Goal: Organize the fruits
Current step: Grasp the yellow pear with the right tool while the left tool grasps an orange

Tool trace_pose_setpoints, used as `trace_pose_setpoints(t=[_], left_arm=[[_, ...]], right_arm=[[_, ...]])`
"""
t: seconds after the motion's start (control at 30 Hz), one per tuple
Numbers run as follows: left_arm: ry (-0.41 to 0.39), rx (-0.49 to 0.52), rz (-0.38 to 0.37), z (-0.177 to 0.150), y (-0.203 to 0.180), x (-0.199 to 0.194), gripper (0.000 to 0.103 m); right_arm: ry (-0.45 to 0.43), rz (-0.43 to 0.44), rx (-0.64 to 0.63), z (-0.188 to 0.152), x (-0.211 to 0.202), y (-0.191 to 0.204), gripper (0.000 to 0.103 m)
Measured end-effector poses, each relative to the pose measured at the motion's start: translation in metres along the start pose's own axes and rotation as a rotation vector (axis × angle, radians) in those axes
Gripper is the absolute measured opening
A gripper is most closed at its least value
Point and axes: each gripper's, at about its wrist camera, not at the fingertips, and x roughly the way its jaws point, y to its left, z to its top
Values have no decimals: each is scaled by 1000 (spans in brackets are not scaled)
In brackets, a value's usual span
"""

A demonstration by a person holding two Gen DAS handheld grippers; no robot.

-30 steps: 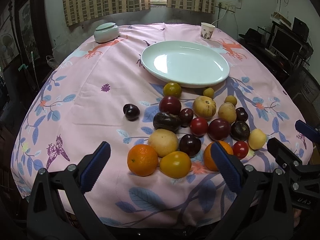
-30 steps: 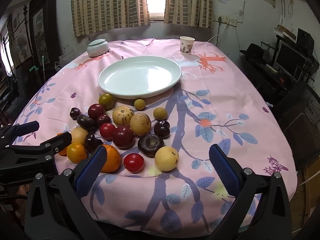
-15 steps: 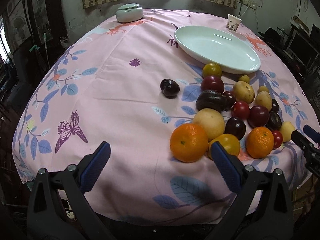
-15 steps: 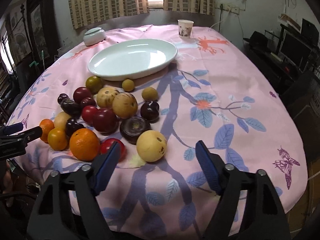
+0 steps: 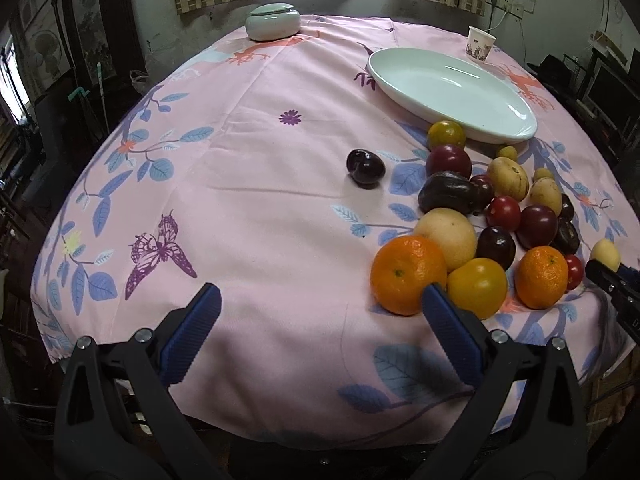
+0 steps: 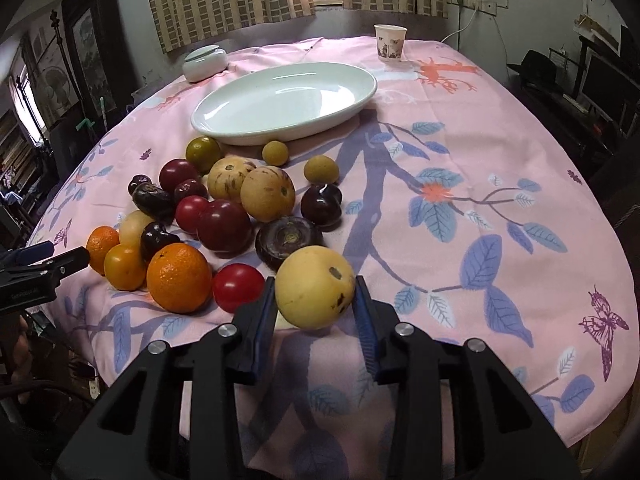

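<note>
The right gripper (image 6: 315, 300) held a yellow fruit (image 6: 315, 287) between its closed fingers, at the near edge of the fruit pile (image 6: 224, 216) before the white plate (image 6: 284, 102). The left gripper (image 5: 318, 330) stood wide open, holding nothing.

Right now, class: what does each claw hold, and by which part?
The right claw grips the pale yellow fruit by its two opposite sides. The left claw is open and holds nothing.

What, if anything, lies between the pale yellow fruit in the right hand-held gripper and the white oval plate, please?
The fruit pile does: a dark round fruit and tan fruits sit between the pale yellow fruit and the plate.
</note>
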Motion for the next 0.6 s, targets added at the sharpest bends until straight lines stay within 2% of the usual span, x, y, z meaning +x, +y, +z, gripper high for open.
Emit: trace_pose_setpoints(t=[0.13,0.23,0.3,0.47,0.6], left_arm=[[29,37,-27,-4,-5,3,101],[45,93,-77,-9,-17,5,101],[54,116,-76,-8,-23,11,101],[64,94,-61,-2,-18,27,101],[62,74,-83,1,-13,34,99]], right_arm=[[16,20,41,-4,-1,-9,38],[19,48,64,-4,-2,-13,38],[20,60,67,-4,-2,-12,38],[24,77,73,-4,-6,-11,38],[26,77,84,-3,-6,-11,38]])
